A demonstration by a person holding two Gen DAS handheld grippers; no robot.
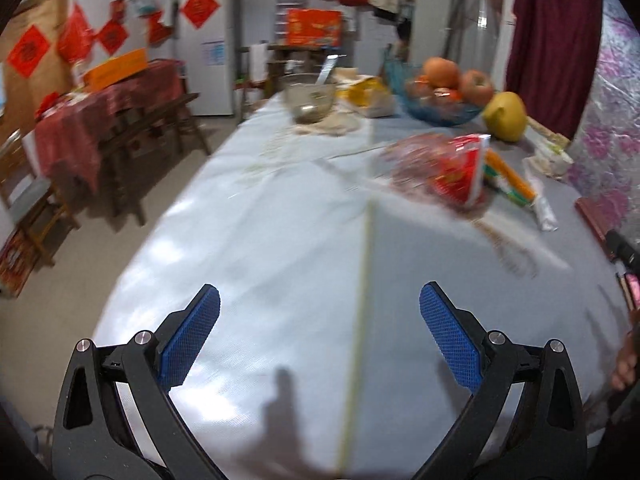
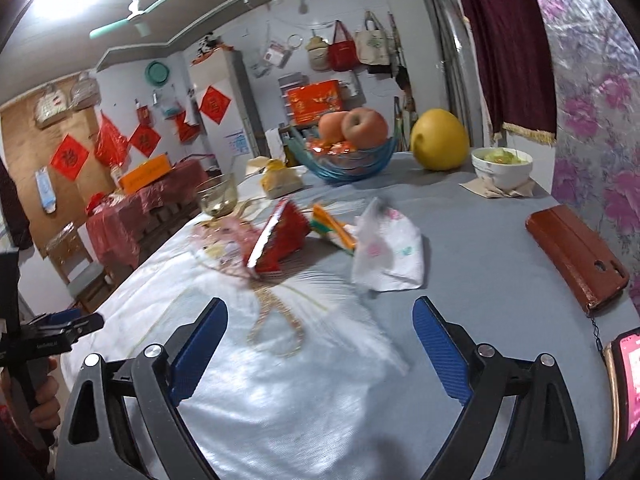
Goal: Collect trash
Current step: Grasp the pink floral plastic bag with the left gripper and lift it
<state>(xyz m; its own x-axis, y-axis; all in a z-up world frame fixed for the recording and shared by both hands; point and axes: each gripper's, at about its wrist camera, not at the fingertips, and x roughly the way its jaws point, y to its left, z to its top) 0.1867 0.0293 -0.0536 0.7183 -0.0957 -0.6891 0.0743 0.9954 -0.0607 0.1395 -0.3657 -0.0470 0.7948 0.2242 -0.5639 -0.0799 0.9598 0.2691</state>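
**Clerk:** Item one, right gripper (image 2: 318, 354): jaws stood wide apart, nothing between the pads, low centre of its own view. Item two, left gripper (image 1: 320, 336): likewise spread and empty, over bare tablecloth (image 1: 280, 220).

**Checker:** And the trash?

**Clerk:** Grouped mid-table. Red snack wrapper (image 2: 280, 240), centre of the right view; crumpled white bag (image 2: 386, 254) just right of it; striped orange-and-green packet (image 2: 332, 228) between and behind the two. A clear pinkish wrapper (image 2: 224, 236) lay left of the red one, blurred.

**Checker:** Hazards, as judged?

**Clerk:** Three. The light wrappers could skid away under a one-sided push instead of being pinched. The gold cord (image 2: 276, 320) lay looped directly ahead of the right gripper; closing there might have snagged it and dragged the cloth. Non-trash sat close: brown wallet (image 2: 576, 258) at right, phone (image 2: 630, 384) at the lower right edge, glass bowl (image 2: 218, 198) upper left of the pile, fruit bowl (image 2: 344, 164) behind. A wide sweep could have knocked these.
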